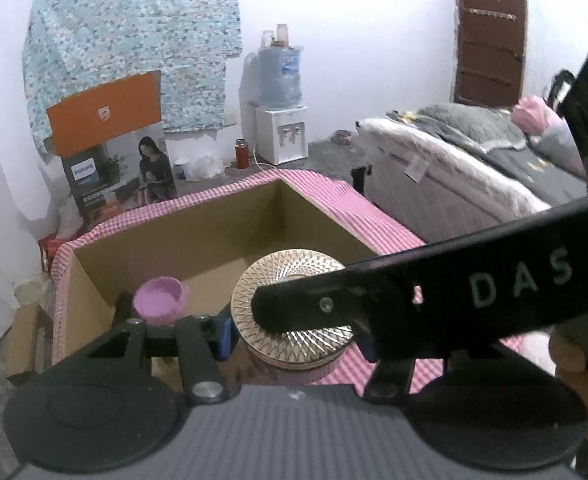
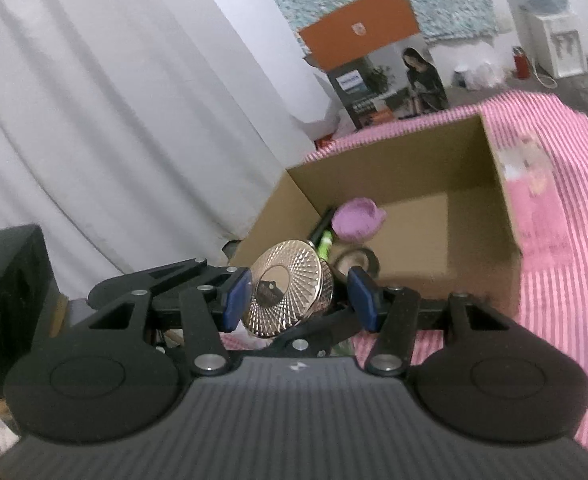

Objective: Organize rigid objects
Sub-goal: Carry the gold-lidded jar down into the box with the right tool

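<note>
Just over the near rim of the cardboard box (image 2: 410, 168), the left gripper (image 1: 294, 332) clasped the gold-lidded tin (image 1: 289, 312); the right gripper (image 2: 300, 300) stood open around it. Judged step: handover or lowering; next needs a steady release beside the purple cup (image 2: 356, 218).

The left gripper (image 1: 294, 330) had its blue-padded fingers (image 1: 225, 332) set either side of a round object. The right gripper (image 2: 300, 300) reached across it, blue pads (image 2: 361, 296) spread wide, touching nothing.
</note>
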`<state>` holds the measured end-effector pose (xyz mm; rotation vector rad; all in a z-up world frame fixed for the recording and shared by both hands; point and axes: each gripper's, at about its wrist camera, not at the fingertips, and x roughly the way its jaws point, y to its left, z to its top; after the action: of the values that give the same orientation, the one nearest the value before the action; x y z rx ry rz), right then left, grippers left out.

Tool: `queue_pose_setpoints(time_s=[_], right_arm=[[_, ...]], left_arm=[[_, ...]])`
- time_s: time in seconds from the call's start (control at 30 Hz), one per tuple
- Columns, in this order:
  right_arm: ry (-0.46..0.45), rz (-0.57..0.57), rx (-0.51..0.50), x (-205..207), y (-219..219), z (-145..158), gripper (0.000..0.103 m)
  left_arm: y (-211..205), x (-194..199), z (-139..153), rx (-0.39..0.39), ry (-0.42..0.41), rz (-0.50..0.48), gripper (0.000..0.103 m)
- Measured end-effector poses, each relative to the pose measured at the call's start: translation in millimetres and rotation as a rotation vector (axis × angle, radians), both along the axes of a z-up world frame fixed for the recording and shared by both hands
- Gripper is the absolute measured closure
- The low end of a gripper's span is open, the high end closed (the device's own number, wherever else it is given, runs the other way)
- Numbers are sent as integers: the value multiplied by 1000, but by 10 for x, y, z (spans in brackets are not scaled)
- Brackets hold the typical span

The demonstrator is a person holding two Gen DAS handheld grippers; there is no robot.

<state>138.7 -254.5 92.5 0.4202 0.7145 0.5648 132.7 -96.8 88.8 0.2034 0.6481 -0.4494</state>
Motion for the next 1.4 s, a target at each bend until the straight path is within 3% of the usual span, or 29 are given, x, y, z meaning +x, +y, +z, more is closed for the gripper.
queue_pose_setpoints(time_s=[0.17,0.33,0.67,0.93,1.4], right_arm=[[24,34,-19,540,93,205,50],[123,58,-36,1221,184,183,50],[314,90,-90,2239,304,-320,48],[408,116,-120,2706,297,-667,48],[488,124,-148,3058,306,-1087,48]], left_arm=[[146,435,116,-29,66,38,46],[217,1052,30,-40,190,83,46],[227,1990,-488,-40,420,163,46],[199,2385,-785,-52,521,219,46],[113,2673,-1144,-70,632,271,46]])
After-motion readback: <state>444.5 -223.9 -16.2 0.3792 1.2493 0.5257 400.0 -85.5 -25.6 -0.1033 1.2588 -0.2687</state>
